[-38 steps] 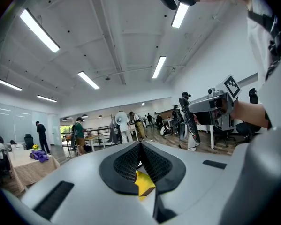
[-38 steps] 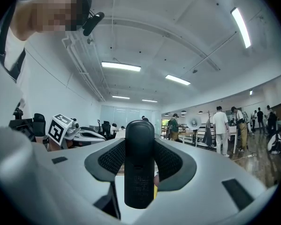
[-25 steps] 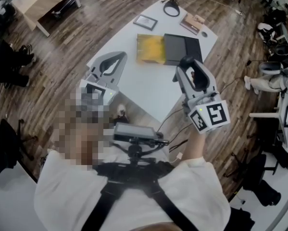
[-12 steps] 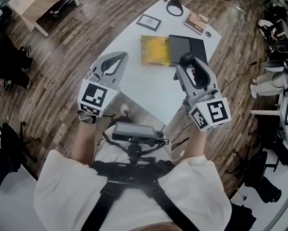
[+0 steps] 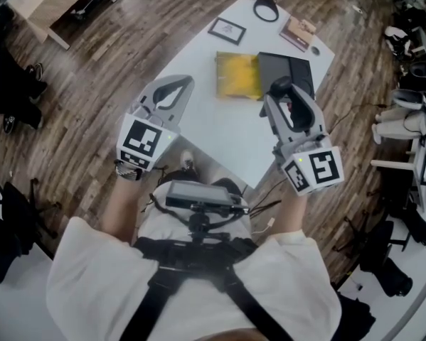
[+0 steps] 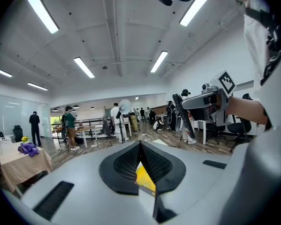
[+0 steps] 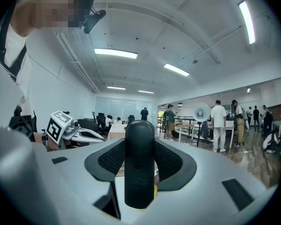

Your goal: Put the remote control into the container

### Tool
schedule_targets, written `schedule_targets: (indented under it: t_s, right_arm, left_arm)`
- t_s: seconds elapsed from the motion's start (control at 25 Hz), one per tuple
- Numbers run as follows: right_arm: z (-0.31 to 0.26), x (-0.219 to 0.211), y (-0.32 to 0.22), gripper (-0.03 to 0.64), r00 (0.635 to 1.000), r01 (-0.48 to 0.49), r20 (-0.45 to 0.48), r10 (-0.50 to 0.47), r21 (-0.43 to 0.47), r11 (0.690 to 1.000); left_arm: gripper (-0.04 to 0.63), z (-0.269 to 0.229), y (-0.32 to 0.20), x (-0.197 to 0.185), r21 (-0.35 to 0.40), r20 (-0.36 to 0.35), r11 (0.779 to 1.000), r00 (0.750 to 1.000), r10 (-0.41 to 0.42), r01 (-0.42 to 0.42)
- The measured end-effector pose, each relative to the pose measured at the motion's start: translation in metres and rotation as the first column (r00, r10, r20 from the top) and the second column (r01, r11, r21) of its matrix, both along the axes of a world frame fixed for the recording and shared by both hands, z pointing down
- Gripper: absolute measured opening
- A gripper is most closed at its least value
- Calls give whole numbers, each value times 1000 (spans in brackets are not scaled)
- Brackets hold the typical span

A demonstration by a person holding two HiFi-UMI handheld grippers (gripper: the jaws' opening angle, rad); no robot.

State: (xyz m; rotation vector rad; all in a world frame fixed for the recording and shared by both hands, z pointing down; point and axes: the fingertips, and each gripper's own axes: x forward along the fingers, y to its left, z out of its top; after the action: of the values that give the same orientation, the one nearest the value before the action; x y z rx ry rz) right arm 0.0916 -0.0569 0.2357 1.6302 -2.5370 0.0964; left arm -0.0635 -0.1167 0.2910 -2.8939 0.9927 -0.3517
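Table (image 5: 213,128) right edge under right tool (image 5: 279,89) clamping remote (image 7: 139,163).

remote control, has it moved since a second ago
Yes, slightly: the remote control, shut in the right gripper, has drifted left against the black tray.

The right gripper (image 5: 279,89) covers the near corner of the black tray (image 5: 298,66); the small things (image 5: 301,30) on the far end of the table (image 5: 198,116) can't be identified; in the left gripper view the yellow sheet (image 6: 145,178) is a mere sliver.

no legible text anywhere
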Motion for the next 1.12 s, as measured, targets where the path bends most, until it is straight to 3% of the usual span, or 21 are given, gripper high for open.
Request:
schedule_targets:
  t_s: [0.6,1.12]
  right_arm:
    - [34,-13,-34,196,999,-1,-51,-4,-86,996]
    - [55,-2,-72,196,994,78,-74,-86,-103,992]
  left_arm:
    - [11,30,-27,-3,-56,11,998,1000,14,-14]
    - [11,49,-44,0,-81,31,994,997,-70,72]
